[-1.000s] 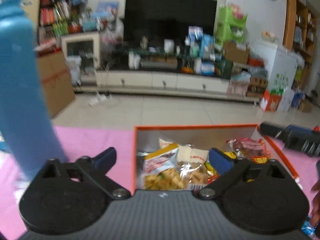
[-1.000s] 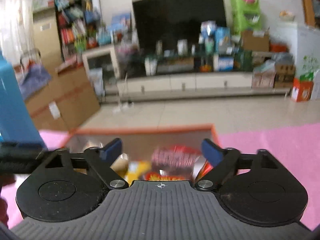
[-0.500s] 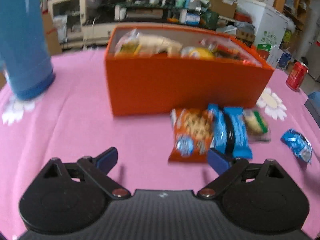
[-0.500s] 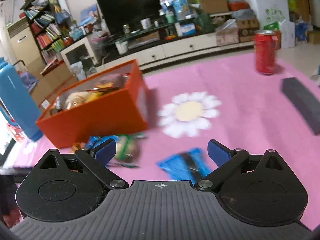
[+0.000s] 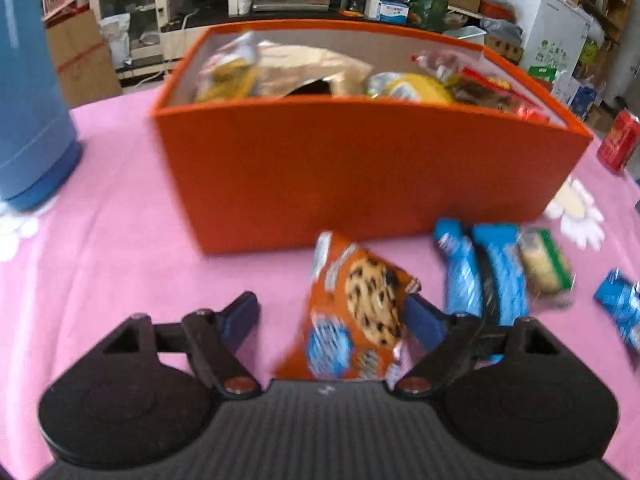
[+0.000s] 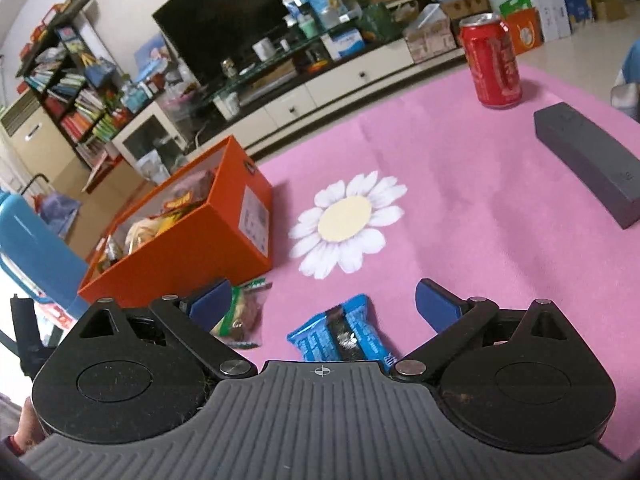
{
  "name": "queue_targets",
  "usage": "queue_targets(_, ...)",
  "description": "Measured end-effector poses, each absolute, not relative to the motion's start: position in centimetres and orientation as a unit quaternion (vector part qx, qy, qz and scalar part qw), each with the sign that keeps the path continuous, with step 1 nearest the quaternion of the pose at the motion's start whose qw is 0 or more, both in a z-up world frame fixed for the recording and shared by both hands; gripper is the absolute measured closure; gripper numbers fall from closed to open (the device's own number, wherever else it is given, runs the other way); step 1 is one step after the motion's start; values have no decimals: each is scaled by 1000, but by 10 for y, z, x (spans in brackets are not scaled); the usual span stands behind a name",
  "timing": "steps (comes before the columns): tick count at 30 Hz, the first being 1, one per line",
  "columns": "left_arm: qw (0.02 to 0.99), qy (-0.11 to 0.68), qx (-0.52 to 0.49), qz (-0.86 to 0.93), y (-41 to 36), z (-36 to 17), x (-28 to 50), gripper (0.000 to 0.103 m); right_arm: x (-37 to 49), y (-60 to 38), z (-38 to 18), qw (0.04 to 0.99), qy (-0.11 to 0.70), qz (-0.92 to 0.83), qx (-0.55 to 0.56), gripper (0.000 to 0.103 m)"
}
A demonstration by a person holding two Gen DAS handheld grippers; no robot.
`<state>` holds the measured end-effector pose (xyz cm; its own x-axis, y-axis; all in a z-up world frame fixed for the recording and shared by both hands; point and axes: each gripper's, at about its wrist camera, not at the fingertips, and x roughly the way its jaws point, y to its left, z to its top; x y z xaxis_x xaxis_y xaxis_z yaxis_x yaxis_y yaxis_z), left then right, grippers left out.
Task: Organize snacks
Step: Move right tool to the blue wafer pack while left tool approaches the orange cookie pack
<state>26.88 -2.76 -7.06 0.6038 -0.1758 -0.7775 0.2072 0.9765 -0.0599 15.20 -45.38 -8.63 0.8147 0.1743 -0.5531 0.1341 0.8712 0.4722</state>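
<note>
Left tongs (image 5: 330, 316) have just been closing, still spread around the orange cookie packet (image 5: 356, 312); right pad touches its edge, left pad clear. Packet lies on the pink table (image 5: 120, 248) just in front of the orange snack box (image 5: 360, 172). Right tongs (image 6: 322, 300) wide, straddling a blue wafer packet (image 6: 340, 334), no contact.

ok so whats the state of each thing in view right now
orange box: lidless, full of snacks
cookie pack: flat on cloth, between left jaws, not gripped
left gripper: open, jaws have just been closing
right gripper: open over the blue wafer pack
blue wafer pack: sealed, flat on cloth
green pack: on cloth by box
red can: upright; too far to tell if opened
</note>
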Motion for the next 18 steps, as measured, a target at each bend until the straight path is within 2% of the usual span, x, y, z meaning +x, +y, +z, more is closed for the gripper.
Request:
queue_targets(5, 893, 438, 49, -95, -2, -72, 230, 21, 149, -439, -87, 919, 324, 19, 222, 14)
queue_targets(9, 887, 444, 65, -110, 10, -72, 205, 21, 138, -421, -88, 928, 341, 26, 150, 13)
queue_targets(12, 892, 431, 71, -115, 20, -63, 188, 10, 130, -409, -95, 936, 343, 7, 78, 13)
queue_targets(14, 905, 403, 88, -106, 28, -54, 179, 9, 130, -407, -101, 938, 342, -1, 55, 13)
queue_targets(18, 916, 363, 119, -121, 30, -39, 191, 8, 148, -405, -106, 930, 359, 16, 82, 13)
